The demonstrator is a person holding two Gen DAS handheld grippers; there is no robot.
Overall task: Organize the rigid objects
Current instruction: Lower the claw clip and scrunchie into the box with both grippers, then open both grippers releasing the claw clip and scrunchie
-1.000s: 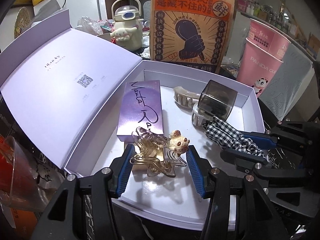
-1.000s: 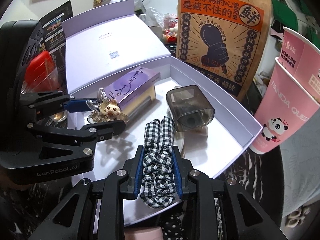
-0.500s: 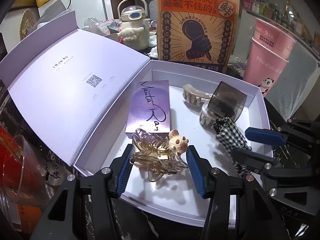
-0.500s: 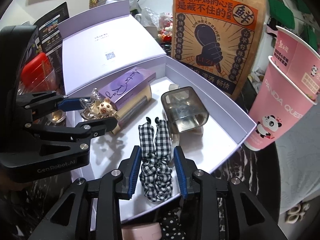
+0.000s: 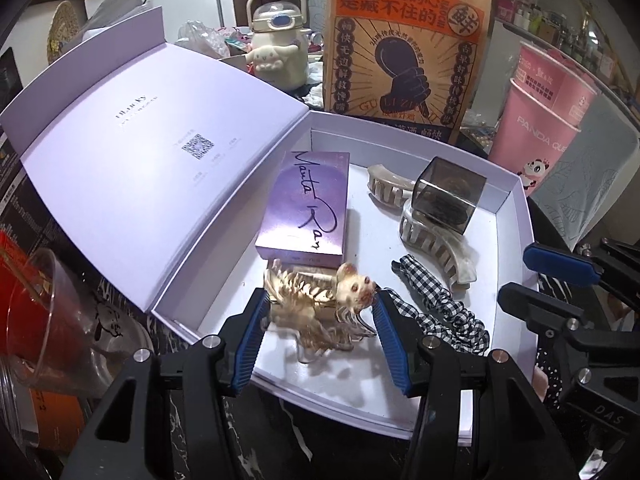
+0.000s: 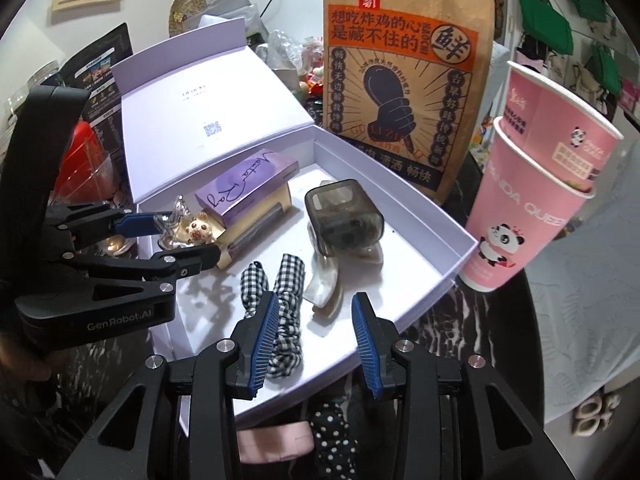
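An open white box (image 5: pixel 516 216) (image 6: pixel 436 216) holds a purple carton (image 5: pixel 308 204) (image 6: pixel 244 190), a smoky cube (image 5: pixel 450 196) (image 6: pixel 344 218), pearly claw clips (image 5: pixel 436 240) (image 6: pixel 324 288) and a checked scrunchie (image 5: pixel 436 308) (image 6: pixel 286 304). My left gripper (image 5: pixel 320 316) (image 6: pixel 170 232) is shut on a clear gold hair clip with a bear charm (image 5: pixel 316 300) (image 6: pixel 186 228), held over the box's near left corner. My right gripper (image 6: pixel 314 328) (image 5: pixel 540 276) is open and empty; the scrunchie lies on the box floor by its left finger.
A brown printed paper bag (image 5: pixel 404 48) (image 6: pixel 404 76) stands behind the box. Stacked pink cups (image 6: pixel 536 208) (image 5: pixel 540 128) stand at the right. The open lid (image 5: pixel 132 160) leans left. A clear cup (image 5: pixel 48 320) sits left; a polka-dot item (image 6: pixel 332 436) lies below my right gripper.
My right gripper has opened and let go of the checked scrunchie, which now lies in the box. Both grippers have pulled back a little; the left still holds the bear clip.
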